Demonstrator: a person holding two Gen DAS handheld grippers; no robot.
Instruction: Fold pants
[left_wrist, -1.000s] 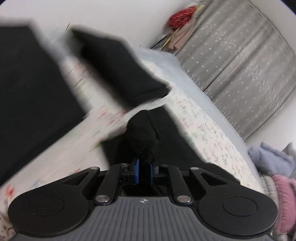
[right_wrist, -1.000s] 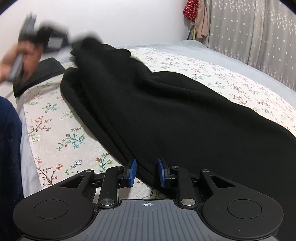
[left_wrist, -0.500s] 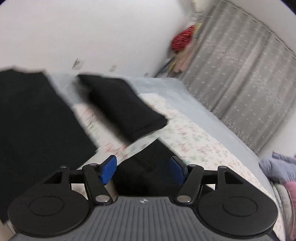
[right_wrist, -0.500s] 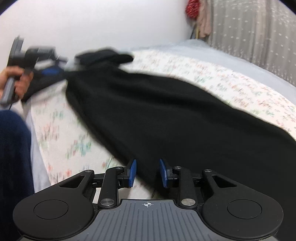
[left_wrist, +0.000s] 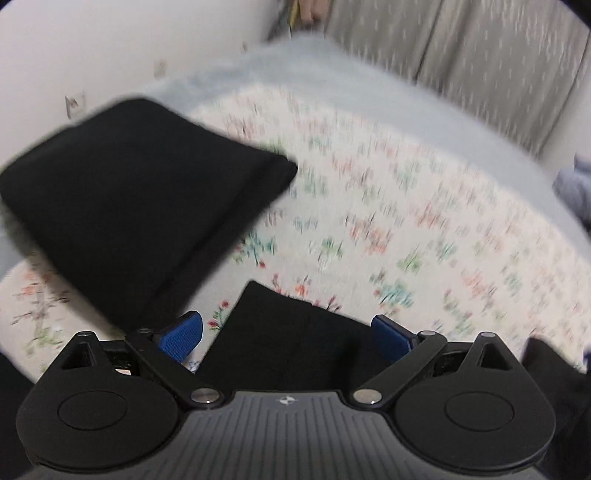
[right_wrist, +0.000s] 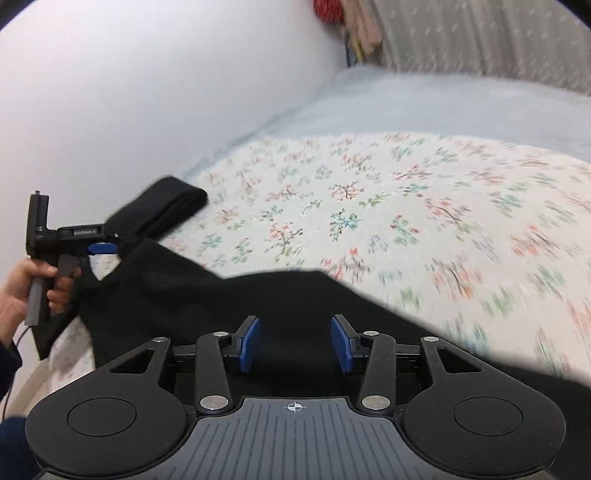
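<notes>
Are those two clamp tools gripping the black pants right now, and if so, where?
Neither grips. The left gripper and right gripper have just been opening; the black pants lie between the blue pads, released on the floral bedspread.

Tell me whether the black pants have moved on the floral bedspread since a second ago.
Yes. In the right wrist view the black pants no longer stretch toward the far side of the floral bedspread; their far edge now lies near the camera, leaving the floral print bare.
</notes>
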